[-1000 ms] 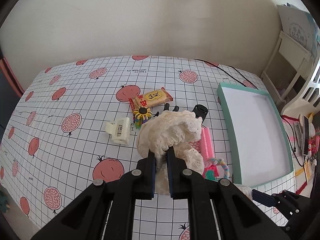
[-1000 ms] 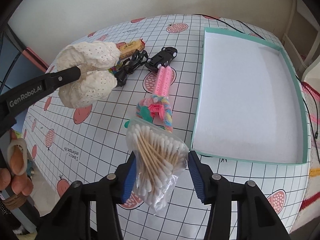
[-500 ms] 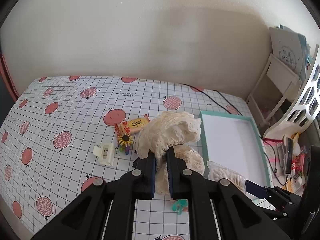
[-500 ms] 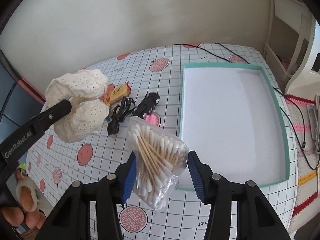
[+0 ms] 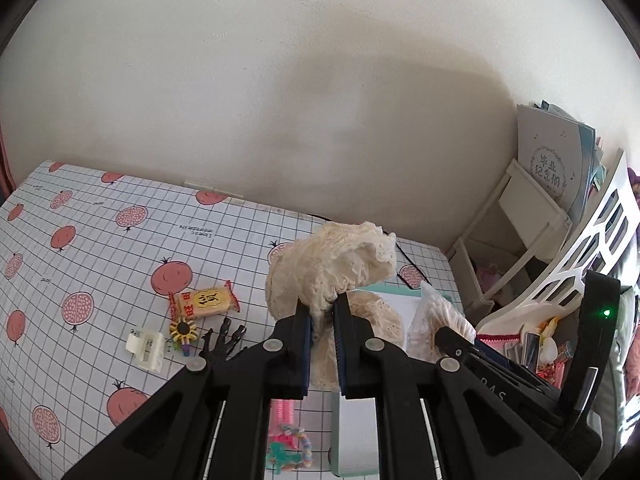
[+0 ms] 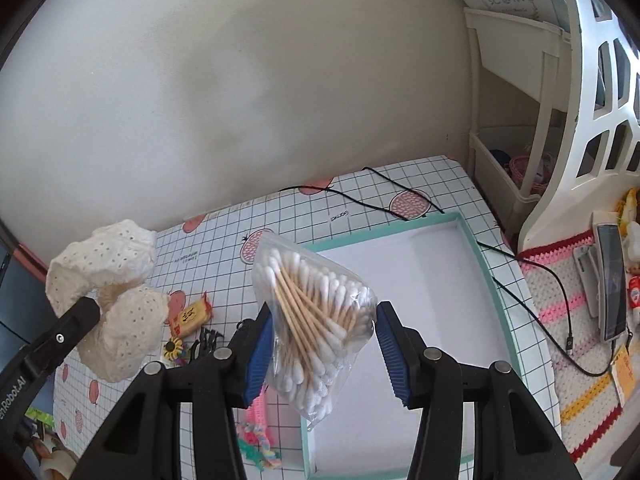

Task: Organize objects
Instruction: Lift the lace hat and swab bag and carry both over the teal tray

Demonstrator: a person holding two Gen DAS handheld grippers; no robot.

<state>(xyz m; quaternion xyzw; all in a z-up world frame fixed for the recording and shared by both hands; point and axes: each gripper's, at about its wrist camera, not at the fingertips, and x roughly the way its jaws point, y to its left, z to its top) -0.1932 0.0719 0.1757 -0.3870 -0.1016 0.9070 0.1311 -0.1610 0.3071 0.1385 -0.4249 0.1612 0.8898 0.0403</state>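
My left gripper (image 5: 321, 320) is clenching a cream lace cloth (image 5: 332, 264) between its fingers, the fabric bunching up above the tips and hanging below them, lifted clear of the surface (image 5: 100, 240). My right gripper (image 6: 324, 344) is gripping a clear bag of cotton swabs (image 6: 316, 312); the bag is sitting between the blue pads (image 6: 258, 354), tilted, raised over the near part of the teal-rimmed tray (image 6: 466, 224). Beyond the left fingers I'm seeing a black claw clip (image 5: 224, 342), a sunflower clip (image 5: 183, 330), a white clip (image 5: 146, 350) and a snack packet (image 5: 204, 302) lying on the gridded surface.
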